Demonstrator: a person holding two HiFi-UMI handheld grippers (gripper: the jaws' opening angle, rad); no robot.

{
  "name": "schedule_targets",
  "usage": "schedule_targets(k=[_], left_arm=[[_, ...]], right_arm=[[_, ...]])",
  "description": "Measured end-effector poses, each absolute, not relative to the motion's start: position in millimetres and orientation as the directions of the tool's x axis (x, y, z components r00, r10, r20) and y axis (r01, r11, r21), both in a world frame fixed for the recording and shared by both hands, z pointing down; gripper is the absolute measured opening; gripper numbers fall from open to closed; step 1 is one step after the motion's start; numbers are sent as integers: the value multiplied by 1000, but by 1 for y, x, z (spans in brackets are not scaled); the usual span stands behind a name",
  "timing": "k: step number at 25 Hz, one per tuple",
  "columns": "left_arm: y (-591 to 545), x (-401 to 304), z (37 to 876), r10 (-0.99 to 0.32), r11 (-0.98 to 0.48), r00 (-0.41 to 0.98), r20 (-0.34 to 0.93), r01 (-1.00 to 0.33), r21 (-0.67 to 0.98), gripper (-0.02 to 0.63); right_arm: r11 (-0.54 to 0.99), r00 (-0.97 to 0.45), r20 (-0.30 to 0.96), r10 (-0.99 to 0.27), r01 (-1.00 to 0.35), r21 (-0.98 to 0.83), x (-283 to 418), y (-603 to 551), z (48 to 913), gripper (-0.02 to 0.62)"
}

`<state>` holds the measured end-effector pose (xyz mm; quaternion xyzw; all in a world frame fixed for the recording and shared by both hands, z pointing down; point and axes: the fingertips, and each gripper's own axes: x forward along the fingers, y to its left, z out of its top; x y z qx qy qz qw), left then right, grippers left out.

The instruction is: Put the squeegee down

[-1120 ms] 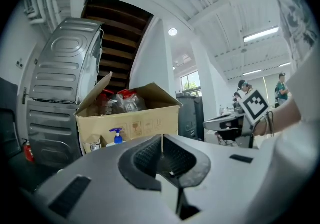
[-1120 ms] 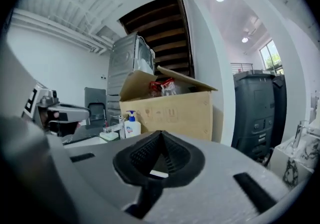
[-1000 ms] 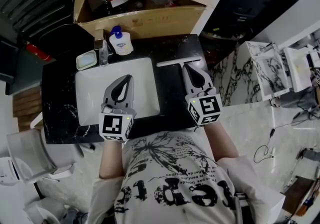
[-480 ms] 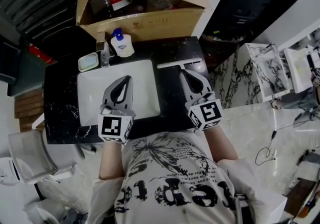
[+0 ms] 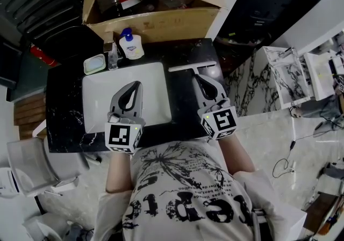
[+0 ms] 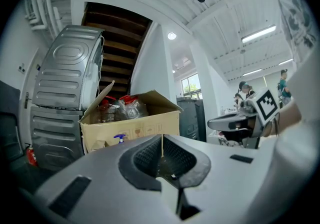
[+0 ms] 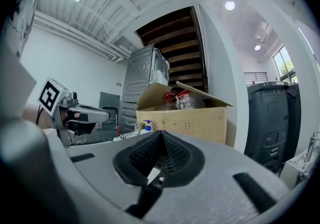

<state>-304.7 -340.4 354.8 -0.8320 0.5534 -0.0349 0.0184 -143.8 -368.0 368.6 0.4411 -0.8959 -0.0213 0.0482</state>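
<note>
The squeegee (image 5: 192, 67), a white blade bar with a dark handle, lies flat on the black counter (image 5: 183, 106) just right of the sink. My right gripper (image 5: 198, 77) sits right behind it, jaws shut and empty, its tip a little short of the blade bar. In the right gripper view its pads (image 7: 161, 137) meet with nothing between them. My left gripper (image 5: 137, 83) hovers over the white sink (image 5: 99, 92), shut and empty as well; its pads (image 6: 162, 142) are pressed together in the left gripper view.
An open cardboard box (image 5: 161, 22) of bottles stands behind the counter. A soap pump bottle (image 5: 130, 46), a faucet (image 5: 111, 54) and a soap dish (image 5: 94, 65) line the sink's back edge. A white marbled unit (image 5: 285, 73) is at the right.
My right gripper has drawn back from the squeegee's blade bar toward me, while the squeegee stayed on the counter. The left gripper has held still.
</note>
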Motion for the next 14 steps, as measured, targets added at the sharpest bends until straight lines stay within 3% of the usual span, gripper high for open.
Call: schedule_targets(k=[14], left_arm=[[-336, -301, 361, -916, -401, 399, 37, -913, -77, 11]], right_arm=[[602, -599, 64, -799, -793, 96, -145, -362, 370, -9]])
